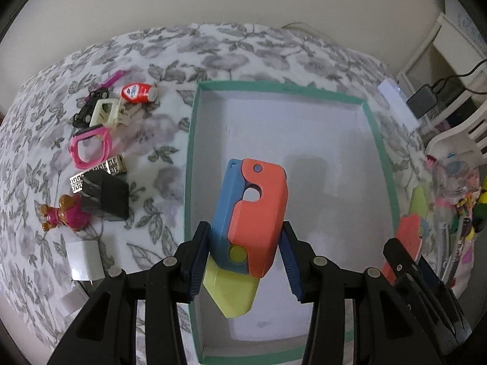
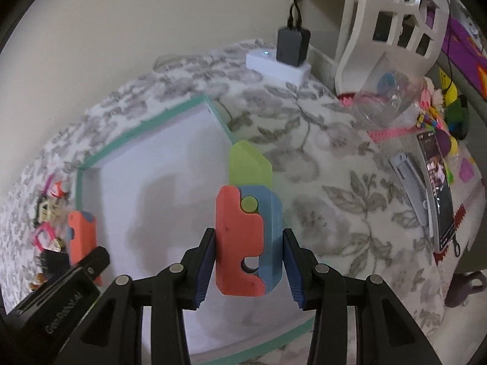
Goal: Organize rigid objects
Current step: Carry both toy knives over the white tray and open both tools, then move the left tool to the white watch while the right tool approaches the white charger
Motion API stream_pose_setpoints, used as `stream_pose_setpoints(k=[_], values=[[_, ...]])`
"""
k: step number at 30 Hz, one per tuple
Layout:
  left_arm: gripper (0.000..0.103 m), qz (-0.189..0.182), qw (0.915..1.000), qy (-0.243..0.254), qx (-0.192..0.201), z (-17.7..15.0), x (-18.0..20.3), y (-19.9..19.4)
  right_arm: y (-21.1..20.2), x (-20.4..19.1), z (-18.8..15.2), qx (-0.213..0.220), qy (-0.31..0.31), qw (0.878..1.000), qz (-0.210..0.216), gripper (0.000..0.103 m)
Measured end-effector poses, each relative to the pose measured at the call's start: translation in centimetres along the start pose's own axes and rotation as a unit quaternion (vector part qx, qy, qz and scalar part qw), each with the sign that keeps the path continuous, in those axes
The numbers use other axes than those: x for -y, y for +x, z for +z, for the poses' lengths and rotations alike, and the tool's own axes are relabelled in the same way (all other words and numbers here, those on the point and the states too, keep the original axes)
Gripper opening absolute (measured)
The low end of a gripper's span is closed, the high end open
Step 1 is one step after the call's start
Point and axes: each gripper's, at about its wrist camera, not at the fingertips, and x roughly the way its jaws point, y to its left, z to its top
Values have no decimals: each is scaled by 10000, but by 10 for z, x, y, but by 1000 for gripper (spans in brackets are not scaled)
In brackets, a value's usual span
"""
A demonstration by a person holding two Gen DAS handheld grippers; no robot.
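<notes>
My left gripper (image 1: 245, 261) is shut on an orange, blue and yellow-green toy knife (image 1: 255, 213) and holds it over the white box with a teal rim (image 1: 190, 140). My right gripper (image 2: 248, 263) is shut on a second toy knife of the same colours (image 2: 243, 237), blade pointing away, over the box's right side (image 2: 219, 112). Each gripper shows in the other view: the right one at the right edge (image 1: 408, 261), the left one at the lower left (image 2: 88, 261).
Left of the box on the floral cloth lie a red bottle (image 1: 138, 92), a cream toy (image 1: 106, 111), a pink frame (image 1: 91, 147), a black adapter (image 1: 106, 197), a bear figure (image 1: 65, 216) and a white charger (image 1: 83, 260). A power strip (image 2: 278, 67) and toy clutter (image 2: 426, 152) lie right.
</notes>
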Motion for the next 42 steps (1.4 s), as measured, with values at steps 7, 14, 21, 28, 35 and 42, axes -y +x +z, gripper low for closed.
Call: stream_pose_setpoints(k=[7,14,21,28,35,42], values=[[47,6,10000,5,-81,-6,-4,9,10,-3,-6,-215,-101,9997,-22,45],[59,-109,9999,-49,79,-5,-9,-7,9,-3,-5,-201,-149,9995,-194,46],[70,119,9990,-211,385,-6,-29,-30,4,-11,-6,-119,-313,9993,-185,62],[84,510,9946,-605,668,-2,-71,-53,-7,-24,-8,32,-515,9985,-163,67],[95,719,9836,-1389,899,-9,-135,-77,-20,-47,-14,240,-803,9964,120,88],[98,718,9701,-2123,931,-24,-190,-81,-29,-69,-24,274,-973,9937,491,103]])
